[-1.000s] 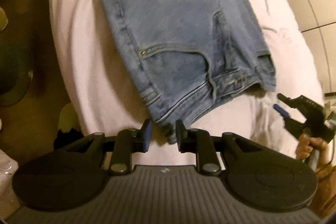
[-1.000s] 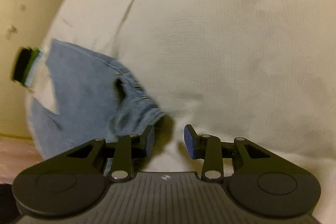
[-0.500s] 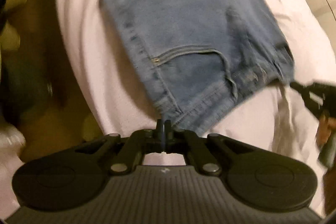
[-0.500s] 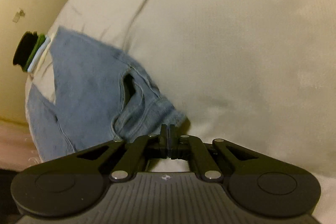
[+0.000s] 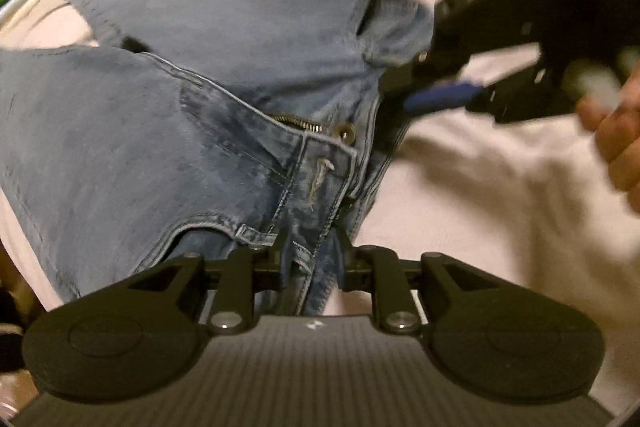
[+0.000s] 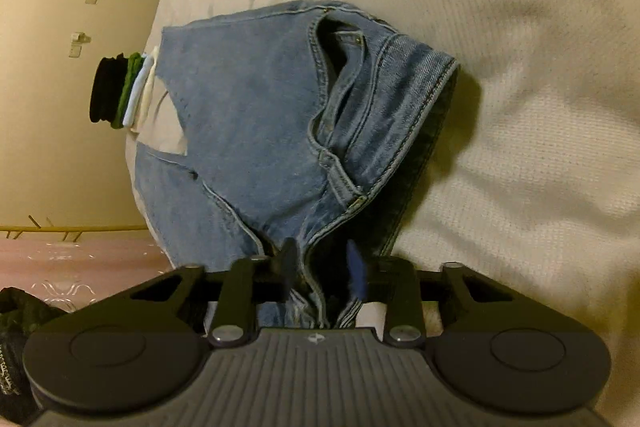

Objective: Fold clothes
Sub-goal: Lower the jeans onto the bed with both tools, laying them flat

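Both grippers, left (image 5: 310,259) and right (image 6: 320,267), part-open, just reopened around jeans (image 5: 192,99) waistband; denim heavy, limp; clamped best there.

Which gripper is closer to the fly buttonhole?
Left. Both jaws just opened, jeans between. The left gripper holds the waistband beside the buttonhole; the right gripper holds its far corner.

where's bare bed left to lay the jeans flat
Free: the wide white bedspread right of the jeans in the right wrist view, and the strip beyond their top edge. Crowded: the left bed edge, where a stack of folded clothes sits by the jeans, and the waistband end, where both tools work.
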A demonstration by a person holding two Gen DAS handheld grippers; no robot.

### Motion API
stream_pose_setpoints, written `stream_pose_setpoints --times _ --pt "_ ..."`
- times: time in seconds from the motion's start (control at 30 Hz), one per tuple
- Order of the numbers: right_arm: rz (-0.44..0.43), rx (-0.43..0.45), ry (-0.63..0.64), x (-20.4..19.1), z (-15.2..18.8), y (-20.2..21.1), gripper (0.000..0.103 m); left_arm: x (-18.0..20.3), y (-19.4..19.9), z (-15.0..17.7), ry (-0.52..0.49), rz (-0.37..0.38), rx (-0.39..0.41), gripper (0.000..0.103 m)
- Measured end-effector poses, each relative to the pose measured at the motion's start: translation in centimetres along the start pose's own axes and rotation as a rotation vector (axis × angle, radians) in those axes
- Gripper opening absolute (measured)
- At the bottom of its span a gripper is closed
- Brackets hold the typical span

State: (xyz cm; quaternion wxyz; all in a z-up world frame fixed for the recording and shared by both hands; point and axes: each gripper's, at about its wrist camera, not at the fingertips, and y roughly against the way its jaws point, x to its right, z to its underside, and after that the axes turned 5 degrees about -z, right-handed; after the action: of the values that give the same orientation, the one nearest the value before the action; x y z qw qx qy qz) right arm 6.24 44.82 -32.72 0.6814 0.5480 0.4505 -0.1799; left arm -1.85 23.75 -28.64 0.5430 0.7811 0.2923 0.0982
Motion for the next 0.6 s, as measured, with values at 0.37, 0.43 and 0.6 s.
stream_pose_setpoints --times 0.37,0.43,0.6 --pt "-0.034 -0.002 -0.022 1.1 -0.3 -1.6 0.027 3.9 -2.0 0.0 -0.208 -0.154 0.041 0.029" --pt "-0.036 0.002 -0.016 1.0 -0.4 -1.7 0.027 4.3 -2.0 0.0 -0.237 -0.164 0.056 0.029" --pt "0.059 -0.038 0.054 1.2 -0.5 -2.4 0.002 3.0 -1.3 0.1 -0.208 -0.120 0.082 0.008"
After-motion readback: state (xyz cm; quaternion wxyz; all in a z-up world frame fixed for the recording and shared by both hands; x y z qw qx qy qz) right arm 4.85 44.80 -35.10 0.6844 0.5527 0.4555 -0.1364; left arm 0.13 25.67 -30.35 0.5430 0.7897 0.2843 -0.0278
